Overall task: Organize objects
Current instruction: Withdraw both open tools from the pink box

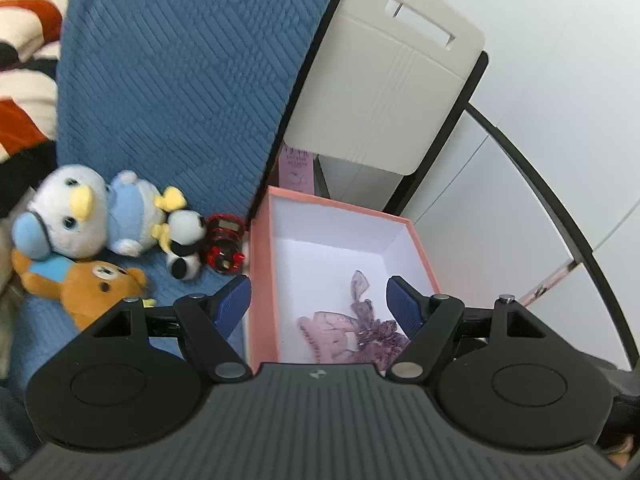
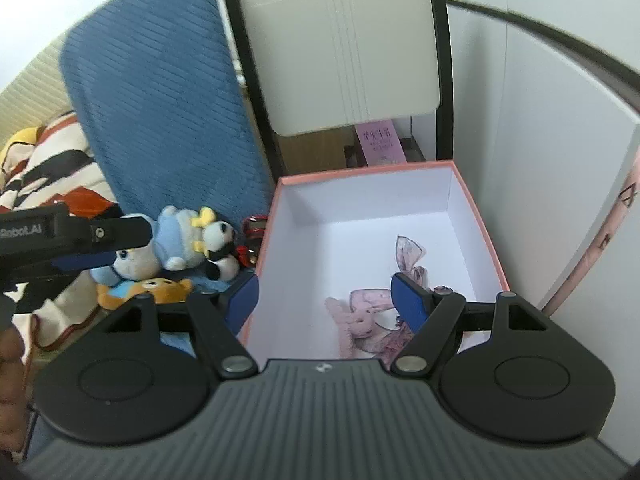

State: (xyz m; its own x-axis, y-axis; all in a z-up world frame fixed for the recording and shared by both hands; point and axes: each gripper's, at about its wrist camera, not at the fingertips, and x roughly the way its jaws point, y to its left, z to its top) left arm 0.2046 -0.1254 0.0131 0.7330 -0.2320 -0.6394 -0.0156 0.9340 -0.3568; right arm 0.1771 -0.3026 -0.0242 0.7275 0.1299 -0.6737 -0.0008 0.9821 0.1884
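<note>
Pink box half packed, plushies waiting beside it

The pink box (image 1: 260, 264) sits open with a purple lacy hair accessory (image 1: 360, 320) and a pink plush bunny (image 2: 356, 326) on its white floor. Just left of it on the blue cushion (image 1: 180, 80) lie a red toy car (image 1: 224, 248), panda plush (image 1: 184, 244), white-and-blue penguin plush (image 1: 68, 216) and brown bear plush (image 1: 96, 284). Left gripper (image 1: 318, 304) and right gripper (image 2: 324, 300) both hang spread wide over the box, holding nothing.
</note>
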